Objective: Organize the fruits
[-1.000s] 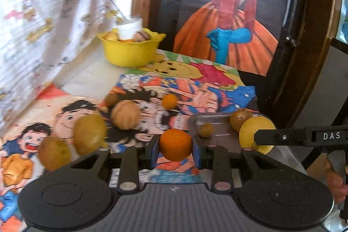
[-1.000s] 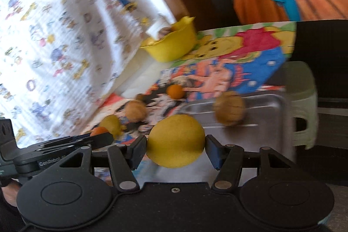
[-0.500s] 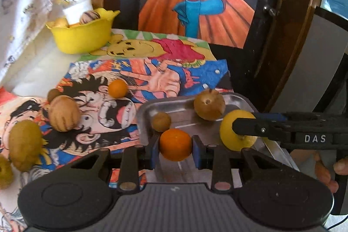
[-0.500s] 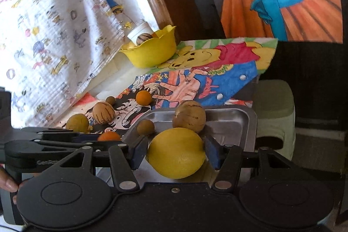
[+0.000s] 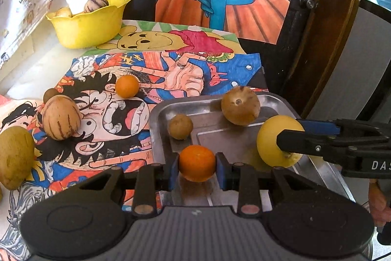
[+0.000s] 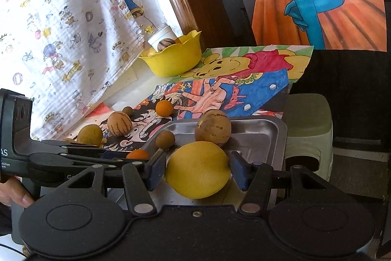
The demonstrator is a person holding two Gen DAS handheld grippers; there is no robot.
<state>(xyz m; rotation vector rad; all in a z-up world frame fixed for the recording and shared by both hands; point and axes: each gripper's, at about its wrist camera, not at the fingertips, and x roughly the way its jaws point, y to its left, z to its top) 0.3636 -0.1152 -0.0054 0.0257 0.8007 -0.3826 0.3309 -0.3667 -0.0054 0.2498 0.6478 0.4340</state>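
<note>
Cartoon-printed cloth (image 5: 156, 70) covers the surface ahead of my two grippers, with a painted orange skirt on the dark panel behind it. Just past my fingers lies a metal tray (image 5: 276, 99) holding a striped brown fruit (image 5: 240, 105) at its far side and a small brown fruit (image 5: 181, 126) nearer my left gripper (image 5: 197, 164), whose pads are clamped narrowly on a small orange (image 5: 197, 163) above the tray's near edge. My right gripper (image 6: 197, 169) grips a yellow lemon (image 6: 198, 169) over the same tray, just right of the left one. Far off to the left, a yellow bowl (image 5: 88, 26) holds another striped fruit and a white cup. Left of the tray on the cloth lie a second orange (image 5: 127, 86), a striped fruit (image 5: 61, 120) and a yellowish-brown one (image 5: 16, 158). A green stool (image 6: 309, 124) stands beyond the tray's right side.
</note>
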